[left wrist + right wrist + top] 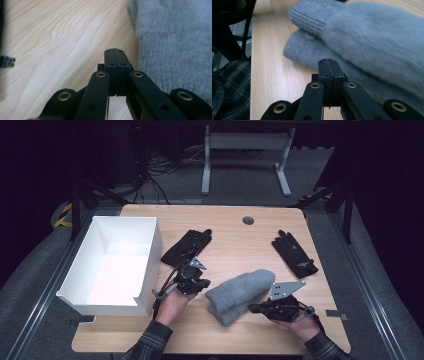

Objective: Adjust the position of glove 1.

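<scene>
- Mittens (240,295): grey knit, fuzzy, stacked on woodgrain table (235,232) between both tongs.
- Left tongs (200,284): pressed together, nothing held, mittens just beside.
- Right tongs (253,308): pressed together, nothing held, tips at mitten edge.
- Black gloves (187,246) beyond left tongs; white box (114,265) beside.

1. Support surface: a light wooden table (235,235) with a round grommet (248,220) near its far edge.
2. Items lying on it: white open box (117,265) at left; black glove (186,246) just beside the box; second black glove (295,253) at right; grey mittens (239,295), stacked, near the front centre.
</scene>
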`<state>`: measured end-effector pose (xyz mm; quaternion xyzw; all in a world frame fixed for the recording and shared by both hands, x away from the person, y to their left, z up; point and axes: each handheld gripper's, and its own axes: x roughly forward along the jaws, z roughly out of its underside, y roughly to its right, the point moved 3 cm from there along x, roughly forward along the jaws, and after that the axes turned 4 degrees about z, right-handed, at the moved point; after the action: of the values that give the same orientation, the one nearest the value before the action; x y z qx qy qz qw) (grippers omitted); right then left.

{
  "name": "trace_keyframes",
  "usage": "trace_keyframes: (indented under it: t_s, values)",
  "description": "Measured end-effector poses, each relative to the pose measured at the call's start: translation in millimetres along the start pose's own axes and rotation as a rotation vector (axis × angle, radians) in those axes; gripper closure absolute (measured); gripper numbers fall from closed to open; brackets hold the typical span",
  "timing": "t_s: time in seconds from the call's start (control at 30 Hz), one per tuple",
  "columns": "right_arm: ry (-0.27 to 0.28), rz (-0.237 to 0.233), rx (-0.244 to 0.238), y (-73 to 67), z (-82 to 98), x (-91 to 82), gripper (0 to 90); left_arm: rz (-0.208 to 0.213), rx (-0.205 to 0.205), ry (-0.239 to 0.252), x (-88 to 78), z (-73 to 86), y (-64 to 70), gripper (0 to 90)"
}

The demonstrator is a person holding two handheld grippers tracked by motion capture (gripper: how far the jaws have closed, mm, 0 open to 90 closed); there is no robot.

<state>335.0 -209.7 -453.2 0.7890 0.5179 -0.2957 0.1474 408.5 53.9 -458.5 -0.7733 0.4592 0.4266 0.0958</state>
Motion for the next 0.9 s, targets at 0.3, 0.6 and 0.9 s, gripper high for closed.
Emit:
trace_keyframes:
  t_s: [0.3,0.6,0.9]
  values:
    - [-0.016,-0.07,-0.047,-19.7,-18.5,29.8,90.0,0.023,-0.005,-0.029,9.8,4.7,1.7,90.0]
    - [-0.026,-0.067,-0.058,-20.8,-23.4,40.1,90.0,0.074,-0.021,-0.008,9.6,3.3,5.5,90.0]
    - [0.017,-0.054,-0.053,-18.1,-24.7,27.4,90.0,0.127,-0.009,0.046,0.2,-1.4,14.3,90.0]
